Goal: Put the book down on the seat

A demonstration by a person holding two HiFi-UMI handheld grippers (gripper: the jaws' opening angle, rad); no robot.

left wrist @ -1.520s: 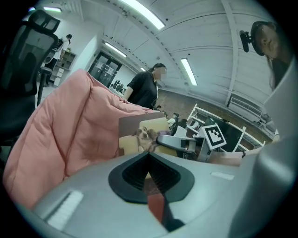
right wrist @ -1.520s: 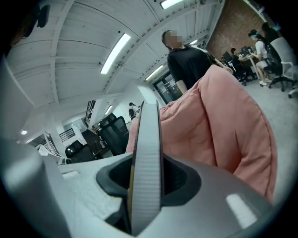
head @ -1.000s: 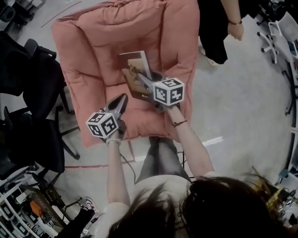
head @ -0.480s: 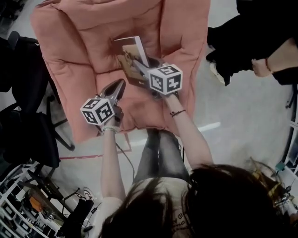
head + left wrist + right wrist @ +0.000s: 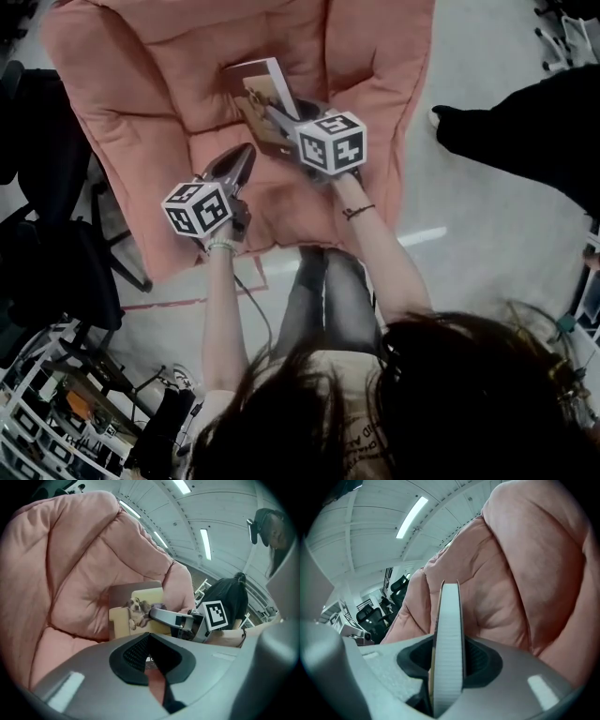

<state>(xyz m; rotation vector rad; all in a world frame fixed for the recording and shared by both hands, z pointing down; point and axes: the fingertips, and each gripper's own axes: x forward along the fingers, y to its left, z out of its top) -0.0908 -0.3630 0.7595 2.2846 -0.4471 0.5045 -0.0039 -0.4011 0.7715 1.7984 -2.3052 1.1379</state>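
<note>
The book (image 5: 259, 97), its cover showing a dog on a yellow armchair, stands on edge above the pink cushioned seat (image 5: 267, 206). My right gripper (image 5: 278, 119) is shut on its lower corner. In the right gripper view the book's page edge (image 5: 449, 611) rises between the jaws of the right gripper (image 5: 446, 641). My left gripper (image 5: 240, 162) hovers over the seat's front left, shut and holding nothing. The left gripper view has the left gripper (image 5: 150, 637) low in front, with the book (image 5: 136, 611) and the right gripper (image 5: 158, 615) beyond it.
The chair's padded back (image 5: 187, 47) and side wings (image 5: 394, 84) enclose the seat. Black office chairs (image 5: 47, 272) stand at the left and a cluttered rack (image 5: 56, 422) at the lower left. A bystander in black (image 5: 525, 131) is at the right. The holder's legs (image 5: 323, 300) touch the seat's front.
Both grippers have sunk toward the seat, the right one carrying the book down with it. The bystander at the right has shifted further right.
</note>
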